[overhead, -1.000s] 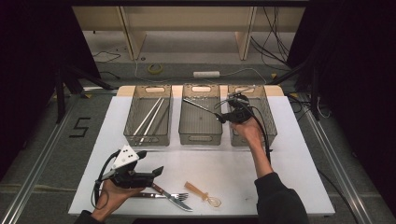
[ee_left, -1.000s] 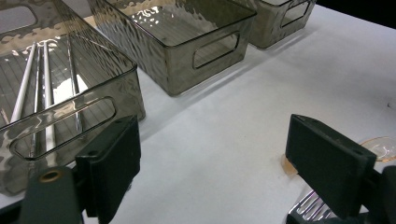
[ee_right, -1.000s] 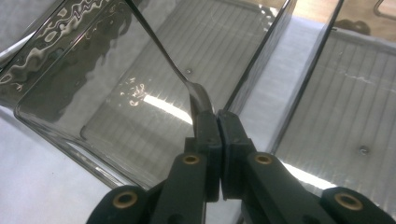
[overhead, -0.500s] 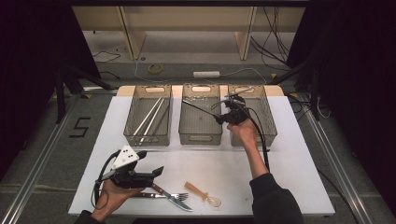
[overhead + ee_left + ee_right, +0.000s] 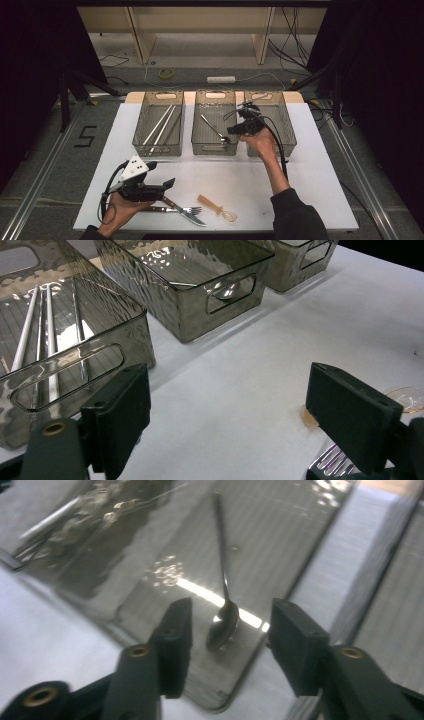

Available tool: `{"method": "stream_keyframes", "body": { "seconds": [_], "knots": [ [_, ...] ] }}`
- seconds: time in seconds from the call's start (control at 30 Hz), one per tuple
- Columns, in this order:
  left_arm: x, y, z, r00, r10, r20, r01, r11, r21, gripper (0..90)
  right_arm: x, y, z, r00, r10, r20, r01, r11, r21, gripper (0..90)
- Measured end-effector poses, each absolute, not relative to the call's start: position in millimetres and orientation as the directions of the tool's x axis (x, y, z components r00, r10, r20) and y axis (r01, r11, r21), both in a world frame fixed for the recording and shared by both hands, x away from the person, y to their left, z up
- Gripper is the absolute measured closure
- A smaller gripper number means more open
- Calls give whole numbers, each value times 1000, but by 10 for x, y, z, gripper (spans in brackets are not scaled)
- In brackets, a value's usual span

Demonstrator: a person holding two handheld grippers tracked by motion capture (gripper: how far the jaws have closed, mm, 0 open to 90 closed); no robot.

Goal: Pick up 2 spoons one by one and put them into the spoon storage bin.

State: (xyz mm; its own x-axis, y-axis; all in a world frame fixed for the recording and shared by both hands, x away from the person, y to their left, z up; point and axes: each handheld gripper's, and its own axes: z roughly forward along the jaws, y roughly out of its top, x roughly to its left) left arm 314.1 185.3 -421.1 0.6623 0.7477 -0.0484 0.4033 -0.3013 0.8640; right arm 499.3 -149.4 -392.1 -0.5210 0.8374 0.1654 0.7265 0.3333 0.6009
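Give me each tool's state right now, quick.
Left tool: open, holding nothing, above the table.
Right tool: jaws have just been opening, nothing between them; the spoon lies in the middle bin.

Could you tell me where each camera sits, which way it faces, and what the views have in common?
High view: above the person's side, facing forward and down on the table; both forearms, left gripper, right gripper.
Left gripper view: on the left gripper, facing across the table to the bins; its open jaws.
Right gripper view: on the right gripper, facing down into the middle bin; its jaws, just opened, above the spoon.
Shared: the high view also shows that spoon and bin.
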Motion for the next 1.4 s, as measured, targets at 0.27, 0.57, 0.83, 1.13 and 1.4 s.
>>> {"method": "stream_keyframes", "body": {
  "seconds": [0.27, 0.57, 0.83, 1.13, 1.4],
  "knots": [
    [3141, 1855, -4210, 660, 750, -50, 404, -298, 865, 176, 4681, -1438, -3758, -661, 731, 171, 649, 443, 618, 389],
    [3141, 1855, -4210, 655, 753, -58, 407, -288, 867, 173, 4207, -1385, -3772, -768, 619, 164, 569, 543, 618, 358],
    [3144, 1869, -4204, 656, 751, -77, 410, -268, 872, 169, 3893, -1298, -3935, -811, 560, 171, 537, 593, 600, 331],
    [3142, 1874, -4205, 655, 751, -83, 412, -262, 873, 167, 3735, -1195, -4044, -842, 514, 163, 502, 639, 583, 315],
    [3140, 1889, -4198, 653, 752, -91, 411, -251, 877, 165, 3650, -1095, -4109, -861, 481, 165, 482, 668, 568, 315]
  ]
}}
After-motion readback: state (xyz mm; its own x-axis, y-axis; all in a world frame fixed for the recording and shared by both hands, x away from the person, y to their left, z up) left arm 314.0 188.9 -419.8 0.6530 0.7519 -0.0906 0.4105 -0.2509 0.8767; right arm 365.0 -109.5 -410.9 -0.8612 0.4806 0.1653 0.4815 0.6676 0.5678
